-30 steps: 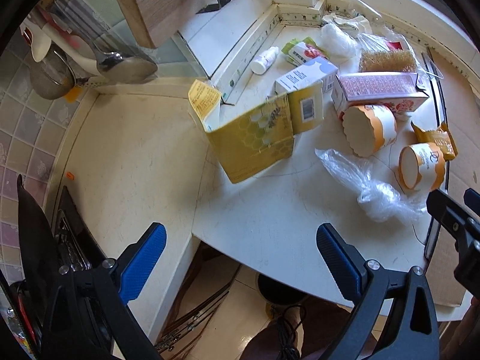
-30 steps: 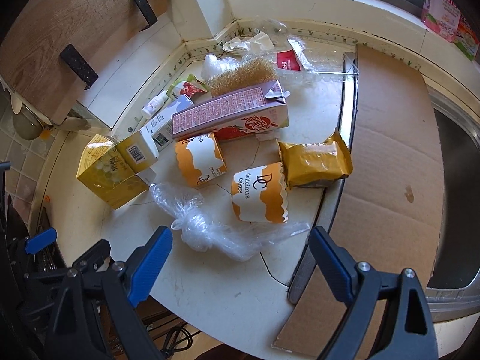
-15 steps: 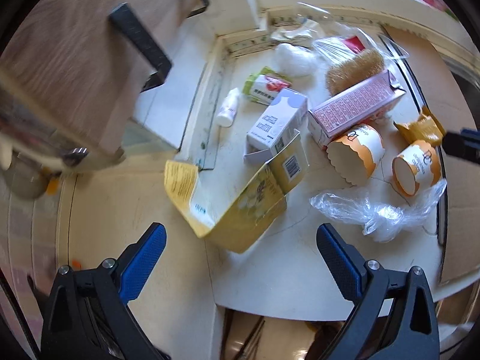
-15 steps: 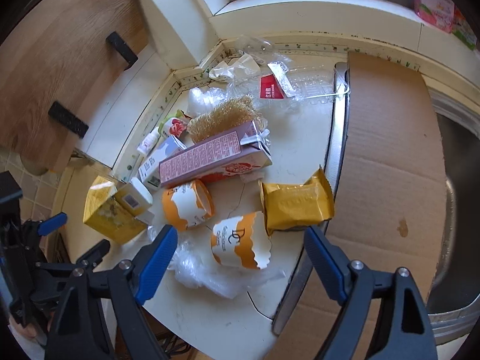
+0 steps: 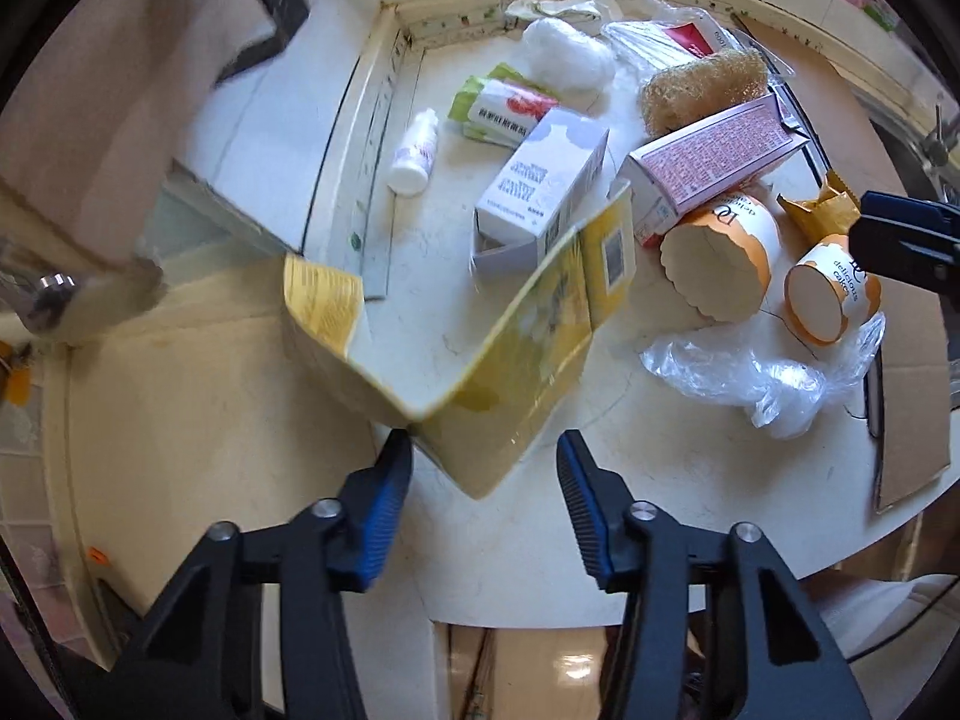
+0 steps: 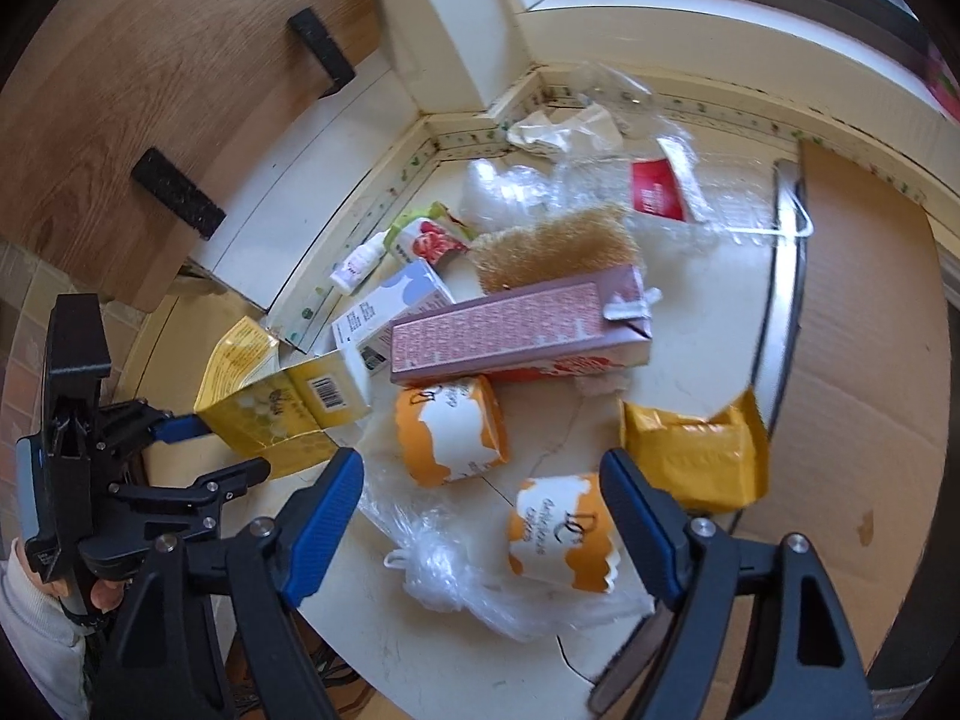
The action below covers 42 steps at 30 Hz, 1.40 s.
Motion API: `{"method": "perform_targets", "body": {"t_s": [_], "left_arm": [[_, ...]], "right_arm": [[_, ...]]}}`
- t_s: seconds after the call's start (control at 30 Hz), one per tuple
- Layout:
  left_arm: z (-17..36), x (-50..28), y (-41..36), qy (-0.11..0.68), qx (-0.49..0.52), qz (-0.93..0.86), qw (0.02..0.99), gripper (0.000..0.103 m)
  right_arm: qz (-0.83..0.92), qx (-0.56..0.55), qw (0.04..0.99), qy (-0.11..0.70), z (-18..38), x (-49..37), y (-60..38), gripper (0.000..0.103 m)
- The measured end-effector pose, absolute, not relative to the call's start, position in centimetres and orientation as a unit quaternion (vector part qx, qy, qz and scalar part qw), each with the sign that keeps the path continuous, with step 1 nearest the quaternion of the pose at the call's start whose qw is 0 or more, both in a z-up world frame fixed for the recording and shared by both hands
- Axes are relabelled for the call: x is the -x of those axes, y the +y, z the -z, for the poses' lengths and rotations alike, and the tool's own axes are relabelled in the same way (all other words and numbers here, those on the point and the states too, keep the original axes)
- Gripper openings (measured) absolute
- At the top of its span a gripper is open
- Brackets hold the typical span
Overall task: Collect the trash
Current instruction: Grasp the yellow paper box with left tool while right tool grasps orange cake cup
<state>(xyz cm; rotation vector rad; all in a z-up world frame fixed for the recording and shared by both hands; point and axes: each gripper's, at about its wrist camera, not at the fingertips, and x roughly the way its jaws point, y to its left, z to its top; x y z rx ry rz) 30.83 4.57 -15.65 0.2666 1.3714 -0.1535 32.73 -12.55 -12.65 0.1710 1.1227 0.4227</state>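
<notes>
While litter crowds the cream round table, the left gripper straddles the near corner of the open yellow cardboard box; its jaws, half-narrowed and lately closing, do not yet pinch. Right view: right gripper, jaws wide and empty, hovers over the orange-and-white paper cake cup and clear crumpled plastic bag, likely next.
</notes>
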Motion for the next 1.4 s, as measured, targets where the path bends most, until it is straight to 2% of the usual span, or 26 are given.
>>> {"method": "perform_targets", "body": {"t_s": [0.13,0.2,0.27,0.3,0.37,0.5,0.57,0.83,1.03,1.1,1.17,1.27,1.33,1.4], "left_arm": [[16.6,-30.5,5.9,0.639,-0.088,0.065,0.762,0.048],[16.6,-30.2,6.6,0.638,-0.059,0.068,0.764,0.052],[16.5,-30.1,7.6,0.637,-0.016,0.073,0.767,0.071],[16.3,-30.0,8.2,0.634,0.007,0.073,0.770,0.074],[15.8,-29.7,9.0,0.627,0.043,0.073,0.775,0.075],[14.4,-29.1,10.0,0.614,0.115,0.063,0.778,0.077],[13.7,-28.8,10.3,0.604,0.140,0.049,0.783,0.080],[13.4,-29.2,13.4,0.567,0.275,-0.002,0.776,0.080],[15.9,-30.5,13.9,0.589,0.285,-0.058,0.754,0.079],[16.8,-30.8,13.7,0.599,0.284,-0.066,0.746,0.067],[17.7,-31.1,13.3,0.610,0.284,-0.065,0.737,0.036],[18.5,-31.1,13.1,0.612,0.290,-0.069,0.732,0.010],[18.3,-30.6,12.8,0.602,0.294,-0.070,0.739,0.004],[17.6,-29.7,12.8,0.584,0.298,-0.071,0.752,0.004]], "right_arm": [[-0.202,-0.066,0.815,0.539,13.9,-33.9,-11.3,0.076],[-0.204,-0.065,0.810,0.546,14.6,-34.4,-10.9,0.074],[-0.205,-0.060,0.806,0.553,15.3,-34.8,-10.4,0.068],[-0.205,-0.057,0.803,0.557,15.7,-35.0,-10.2,0.066],[-0.208,-0.056,0.796,0.565,16.3,-35.3,-9.8,0.057],[-0.214,-0.045,0.790,0.573,17.0,-35.6,-9.1,0.046],[-0.216,-0.043,0.791,0.571,17.1,-35.7,-9.0,0.045],[-0.219,-0.034,0.791,0.570,17.1,-35.4,-9.3,0.045],[-0.231,-0.053,0.791,0.564,16.4,-34.8,-10.5,0.045],[-0.235,-0.061,0.793,0.559,16.0,-34.4,-11.0,0.045],[-0.238,-0.071,0.796,0.552,15.6,-33.9,-11.6,0.045],[-0.239,-0.084,0.798,0.548,15.1,-33.3,-12.4,0.045],[-0.240,-0.094,0.800,0.542,14.6,-32.6,-12.9,0.045],[-0.243,-0.104,0.803,0.535,14.1,-32.0,-13.3,0.045]]}}
